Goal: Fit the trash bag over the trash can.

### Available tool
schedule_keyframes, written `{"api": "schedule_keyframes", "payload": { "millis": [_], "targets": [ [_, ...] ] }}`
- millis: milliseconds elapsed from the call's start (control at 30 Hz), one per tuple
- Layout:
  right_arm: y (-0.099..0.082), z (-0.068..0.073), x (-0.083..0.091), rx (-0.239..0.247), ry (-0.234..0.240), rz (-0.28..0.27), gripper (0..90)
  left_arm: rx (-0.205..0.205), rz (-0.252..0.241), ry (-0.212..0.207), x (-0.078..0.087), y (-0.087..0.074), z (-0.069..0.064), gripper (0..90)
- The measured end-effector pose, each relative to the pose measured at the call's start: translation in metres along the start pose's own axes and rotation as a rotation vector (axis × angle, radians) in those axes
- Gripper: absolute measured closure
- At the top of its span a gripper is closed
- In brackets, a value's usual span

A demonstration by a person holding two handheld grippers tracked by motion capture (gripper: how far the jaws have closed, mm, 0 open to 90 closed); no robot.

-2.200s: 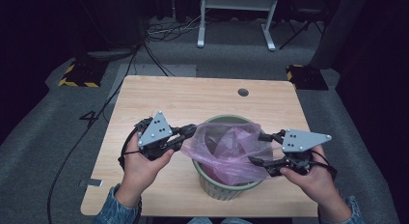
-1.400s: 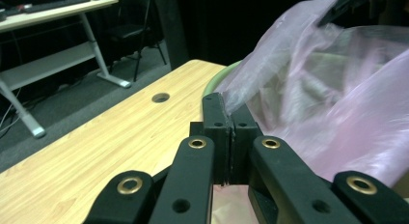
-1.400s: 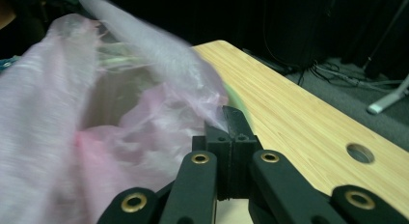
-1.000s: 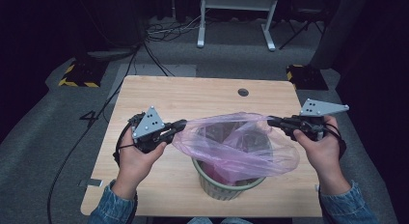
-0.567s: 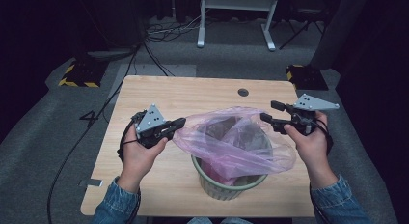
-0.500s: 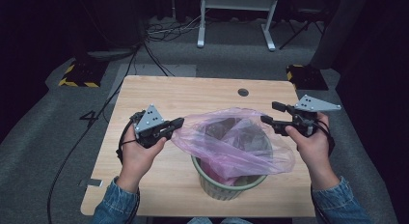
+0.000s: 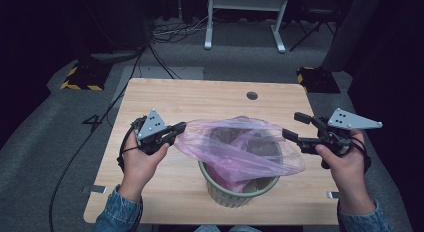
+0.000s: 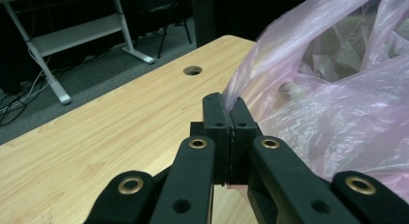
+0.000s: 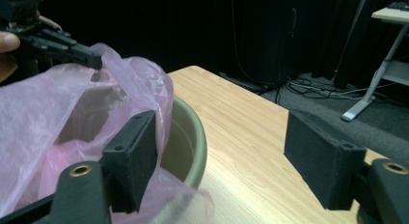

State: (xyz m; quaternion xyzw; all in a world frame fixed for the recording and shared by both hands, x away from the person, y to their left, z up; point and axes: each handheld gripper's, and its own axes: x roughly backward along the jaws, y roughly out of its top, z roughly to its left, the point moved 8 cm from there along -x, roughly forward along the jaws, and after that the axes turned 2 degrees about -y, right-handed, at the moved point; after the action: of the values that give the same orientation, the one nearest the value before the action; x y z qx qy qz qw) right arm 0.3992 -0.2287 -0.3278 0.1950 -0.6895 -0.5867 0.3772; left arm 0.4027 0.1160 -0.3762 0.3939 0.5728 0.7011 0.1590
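Dark floor, trailing cables and the legs of a white frame are seen behind a light wooden desk (image 7: pixel 165 99) in the high view. A green bin (image 7: pixel 240 189) is stood near the desk's front edge, right of centre, and a pink plastic bag (image 7: pixel 235 144) is draped into and over it. The left hand-held gripper (image 7: pixel 177 129) is held at the bag's left corner, with its jaws closed on the film. The right hand-held gripper (image 7: pixel 295 126) is held just right of the bag, and its jaws are spread; they have just been opening, and no film is seen between them. A round hole (image 7: pixel 252 95) is set in the desk near its far edge.

From the left gripper view, the pinch is shown close up: the two black jaws are pressed together on a fold of the pink plastic bag (image 8: pixel 337 103), which rises to the right. The round hole (image 8: pixel 193 70) is seen beyond on the desk (image 8: pixel 96 132).

From the right gripper view, the wide gap between the jaws is made plain, with bare desk (image 9: pixel 241 127) between them. The bin's rim (image 9: pixel 195 137) and the pink plastic bag (image 9: pixel 58 118) lie beside the near jaw; whether film touches it cannot be told. Farther off, the left hand-held gripper (image 9: pixel 91 60) is seen clamped on the bag's far edge.
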Motion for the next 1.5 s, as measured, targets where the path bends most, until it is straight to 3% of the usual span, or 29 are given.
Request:
{"api": "schedule_keyframes", "payload": {
  "millis": [200,333,600,767,1067,1267,1400,1467,1500],
  "targets": [
    [-0.005,-0.006,0.006,-0.01,-0.019,-0.014,27.8,0.014,-0.007,0.009,0.003,-0.001,0.003,89.5],
    [-0.012,0.0,-0.001,0.025,0.026,0.021,24.8,0.017,-0.013,0.001,0.002,0.0,0.002,89.5],
    [-0.029,0.014,-0.038,0.11,0.146,0.133,25.0,0.013,-0.016,-0.014,-0.001,0.003,-0.002,89.1],
    [-0.03,0.02,-0.045,0.134,0.186,0.132,24.9,0.018,-0.02,-0.011,0.0,0.001,0.001,89.0],
    [-0.025,0.016,-0.016,0.161,0.138,0.093,23.6,0.043,-0.036,-0.004,0.006,0.001,0.006,88.6],
    [-0.017,0.021,-0.021,0.213,0.133,0.08,24.3,0.031,-0.037,-0.018,0.001,0.005,0.0,88.5],
    [-0.02,0.024,-0.037,0.242,0.165,0.114,40.0,0.03,-0.039,-0.017,0.001,0.007,0.001,88.5],
    [-0.024,0.022,-0.041,0.242,0.186,0.147,65.7,0.034,-0.039,-0.013,0.002,0.006,0.004,88.6],
    [-0.025,0.021,-0.041,0.23,0.188,0.154,71.2,0.038,-0.043,-0.008,0.003,0.005,0.005,88.6]
  ]
}}
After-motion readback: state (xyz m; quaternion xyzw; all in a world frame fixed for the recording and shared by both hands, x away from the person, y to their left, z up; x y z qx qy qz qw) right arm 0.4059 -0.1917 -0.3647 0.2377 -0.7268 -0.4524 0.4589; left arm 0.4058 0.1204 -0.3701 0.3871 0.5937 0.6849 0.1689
